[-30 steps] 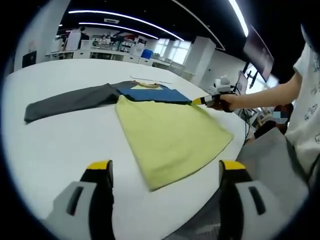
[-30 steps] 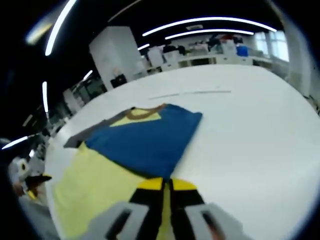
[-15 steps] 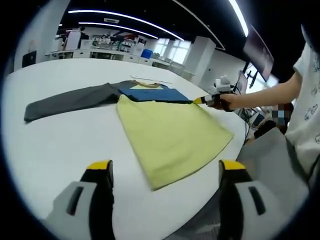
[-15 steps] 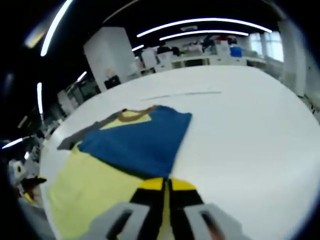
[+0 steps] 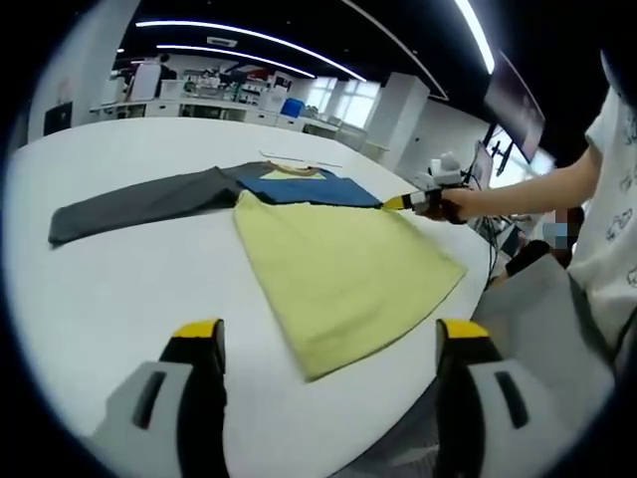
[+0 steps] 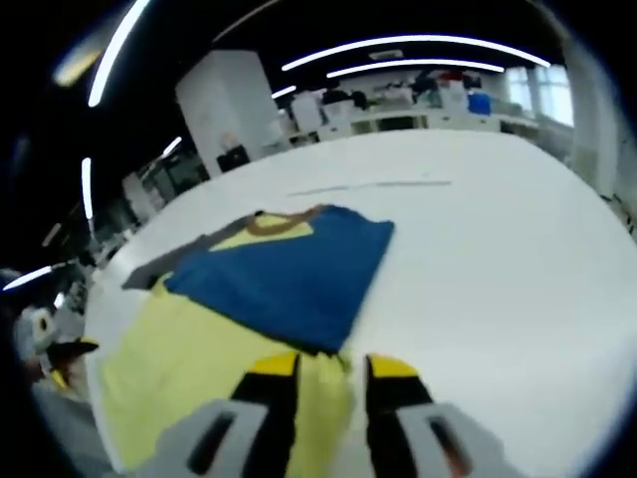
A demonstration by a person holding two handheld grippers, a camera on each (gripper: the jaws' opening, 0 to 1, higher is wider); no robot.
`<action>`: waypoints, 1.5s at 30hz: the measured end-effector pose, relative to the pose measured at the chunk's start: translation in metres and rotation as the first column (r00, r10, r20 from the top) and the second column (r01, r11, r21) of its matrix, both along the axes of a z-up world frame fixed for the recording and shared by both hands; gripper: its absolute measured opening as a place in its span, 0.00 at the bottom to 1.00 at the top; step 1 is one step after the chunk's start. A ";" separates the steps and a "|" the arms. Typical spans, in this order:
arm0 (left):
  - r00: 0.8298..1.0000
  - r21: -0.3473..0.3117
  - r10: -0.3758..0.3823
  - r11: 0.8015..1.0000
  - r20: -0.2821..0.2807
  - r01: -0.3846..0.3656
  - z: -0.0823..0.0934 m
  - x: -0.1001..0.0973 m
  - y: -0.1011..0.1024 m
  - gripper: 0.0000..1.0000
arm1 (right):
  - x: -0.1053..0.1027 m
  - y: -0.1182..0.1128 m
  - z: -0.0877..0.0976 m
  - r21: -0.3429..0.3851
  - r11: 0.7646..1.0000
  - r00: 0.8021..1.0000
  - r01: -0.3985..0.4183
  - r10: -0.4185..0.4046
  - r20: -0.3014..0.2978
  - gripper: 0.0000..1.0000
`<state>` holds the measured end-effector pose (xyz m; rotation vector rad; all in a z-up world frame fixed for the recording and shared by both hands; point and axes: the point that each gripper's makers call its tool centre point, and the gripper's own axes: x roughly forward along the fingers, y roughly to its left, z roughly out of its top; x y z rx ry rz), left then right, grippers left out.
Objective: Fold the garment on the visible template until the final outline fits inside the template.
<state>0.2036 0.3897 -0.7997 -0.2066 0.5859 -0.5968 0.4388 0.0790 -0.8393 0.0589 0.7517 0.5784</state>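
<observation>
The garment lies flat on the white table [image 5: 100, 289]: a yellow body [image 5: 338, 269], a blue sleeve [image 5: 304, 189] folded across its top, and a grey sleeve [image 5: 139, 202] stretched out to the left. My left gripper [image 5: 330, 337] hovers open over the near table edge, apart from the cloth. My right gripper [image 6: 332, 366] stands open with the yellow hem [image 6: 323, 398] lying between its jaws, just below the blue sleeve [image 6: 289, 274]. From the left gripper view, the right gripper [image 5: 416, 202] sits at the garment's right corner, held by a hand.
A thin line of the template [image 6: 373, 184] runs across the table beyond the collar [image 6: 277, 223]. The person stands at the right [image 5: 607, 199]. Desks and shelves [image 5: 209, 95] fill the far background.
My right gripper's jaws have parted from shut to open, letting go of the hem at the blue sleeve's edge. The left gripper and the garment have stayed put.
</observation>
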 end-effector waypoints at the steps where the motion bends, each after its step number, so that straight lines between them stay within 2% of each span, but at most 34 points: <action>1: 1.000 -0.001 0.000 1.000 0.001 0.000 0.000 0.001 0.000 0.84 | -0.003 0.002 0.002 0.003 1.000 1.000 -0.015 0.015 0.002 0.36; 5: 1.000 -0.005 0.004 1.000 0.004 -0.004 0.003 0.003 0.000 0.85 | -0.009 0.005 0.008 0.029 0.999 0.999 -0.037 0.036 0.013 0.63; 8: 1.000 -0.019 0.015 1.000 0.004 -0.015 0.004 0.006 0.003 0.85 | -0.017 0.008 0.016 0.036 0.997 0.997 -0.065 0.063 0.035 0.78; 11: 1.000 -0.023 0.021 1.000 0.005 -0.021 0.003 0.009 0.010 0.85 | -0.026 0.011 0.020 0.024 0.995 0.995 -0.096 0.095 0.038 0.90; 14: 1.000 -0.012 0.020 1.000 0.011 -0.020 0.005 0.013 0.016 0.85 | -0.041 0.017 0.030 0.026 0.991 0.990 -0.131 0.130 0.049 0.96; 19: 1.000 0.002 0.021 1.000 0.018 -0.021 0.009 0.020 0.025 0.85 | -0.054 0.017 0.039 -0.006 0.987 0.984 -0.161 0.161 0.080 0.99; 24: 0.997 -0.011 0.080 0.997 0.020 -0.079 0.013 0.039 0.053 0.85 | -0.064 0.018 0.052 0.013 0.985 0.980 -0.170 0.168 0.107 0.99; 28: 0.983 -0.018 0.183 0.983 0.005 -0.183 0.016 0.066 0.093 0.82 | -0.077 0.020 0.062 0.034 0.984 0.979 -0.174 0.169 0.114 0.99; 29: 0.976 -0.019 0.218 0.976 0.022 -0.218 0.018 0.077 0.111 0.81 | -0.079 0.021 0.064 0.039 0.984 0.979 -0.172 0.166 0.119 0.99; 32: 0.964 -0.009 0.264 0.964 0.039 -0.264 0.019 0.089 0.134 0.80 | -0.088 0.026 0.074 0.087 0.984 0.981 -0.155 0.143 0.132 0.99; 34: 0.943 -0.009 0.331 0.944 0.020 -0.331 0.017 0.096 0.152 0.80 | -0.094 0.028 0.083 0.127 0.982 0.981 -0.140 0.120 0.152 0.99; 35: 0.927 -0.004 0.374 0.927 0.037 -0.374 0.017 0.105 0.179 0.79 | -0.097 0.028 0.084 0.136 0.981 0.982 -0.135 0.114 0.151 0.99; 36: 0.913 -0.002 0.407 0.913 0.035 -0.408 0.015 0.107 0.189 0.78 | -0.101 0.027 0.086 0.143 0.981 0.982 -0.131 0.109 0.153 0.99; 38: 0.877 0.021 0.479 0.877 0.038 -0.480 0.011 0.111 0.213 0.73 | -0.109 0.026 0.088 0.153 0.980 0.983 -0.126 0.103 0.152 0.98; 39: 0.852 0.040 0.521 0.851 0.051 -0.523 0.006 0.115 0.229 0.70 | -0.112 0.025 0.089 0.160 0.980 0.984 -0.118 0.094 0.150 0.96; 40: 0.838 0.064 0.544 0.836 0.045 -0.546 0.000 0.116 0.239 0.66 | -0.116 0.024 0.090 0.177 0.979 0.987 -0.098 0.072 0.147 0.95; 41: 0.804 0.086 0.595 0.801 0.006 -0.593 -0.010 0.115 0.251 0.65 | -0.118 0.024 0.092 0.200 0.976 0.988 -0.087 0.058 0.147 0.96; 43: 0.779 0.083 0.627 0.775 0.024 -0.626 -0.014 0.121 0.262 0.65 | -0.125 0.021 0.093 0.209 0.975 0.989 -0.071 0.041 0.145 0.96; 45: 0.768 0.108 0.640 0.762 0.018 -0.638 -0.020 0.123 0.271 0.61 | -0.130 0.017 0.094 0.211 0.976 0.989 -0.055 0.024 0.147 0.95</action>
